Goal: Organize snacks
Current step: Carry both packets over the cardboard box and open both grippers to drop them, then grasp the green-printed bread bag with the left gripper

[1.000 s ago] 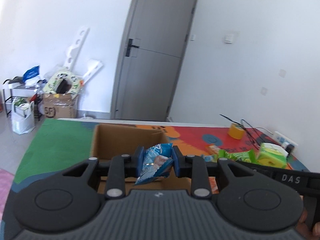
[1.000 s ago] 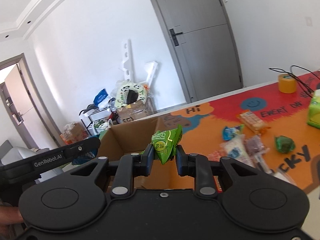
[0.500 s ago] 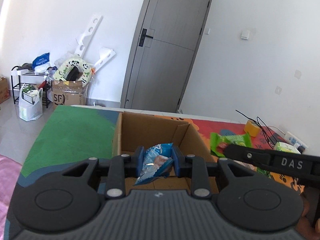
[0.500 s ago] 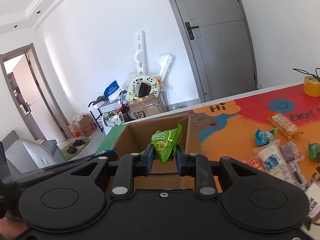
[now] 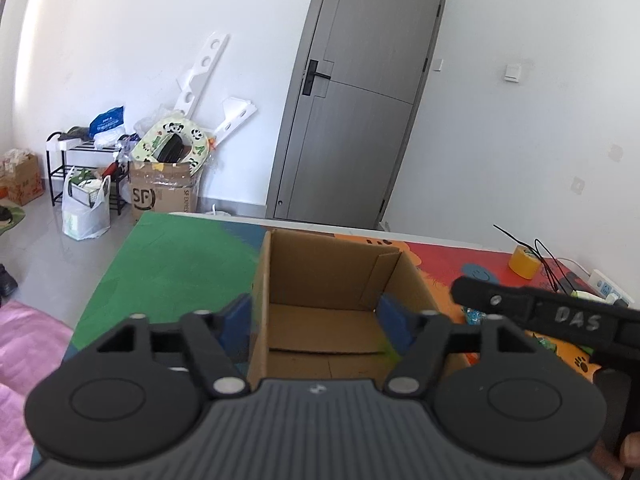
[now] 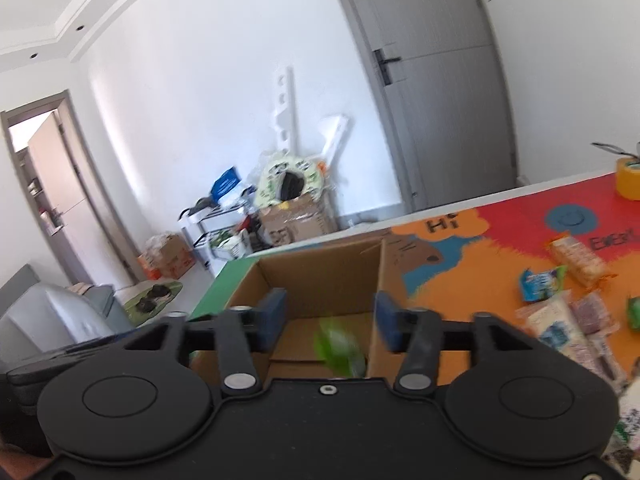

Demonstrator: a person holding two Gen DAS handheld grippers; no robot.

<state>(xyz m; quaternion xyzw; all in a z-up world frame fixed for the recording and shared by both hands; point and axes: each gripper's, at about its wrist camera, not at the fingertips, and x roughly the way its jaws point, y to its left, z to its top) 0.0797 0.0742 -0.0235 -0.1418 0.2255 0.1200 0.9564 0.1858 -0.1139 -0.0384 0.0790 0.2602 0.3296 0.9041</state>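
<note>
An open cardboard box stands on the colourful table mat. My left gripper is open and empty above the box's near side; the blue snack packet is out of sight. My right gripper is open over the box, and the green snack packet shows as a blur inside the box below it. Several loose snack packets lie on the mat to the right of the box. The right gripper's body shows at the right of the left wrist view.
A yellow tape roll and black cables lie at the mat's far right. A white power strip lies by the wall. Floor clutter, a rack and boxes stand beyond the table's far left edge.
Both grippers have opened over the box. The blue packet has left the left gripper and the green packet has dropped from the right gripper into the box.
</note>
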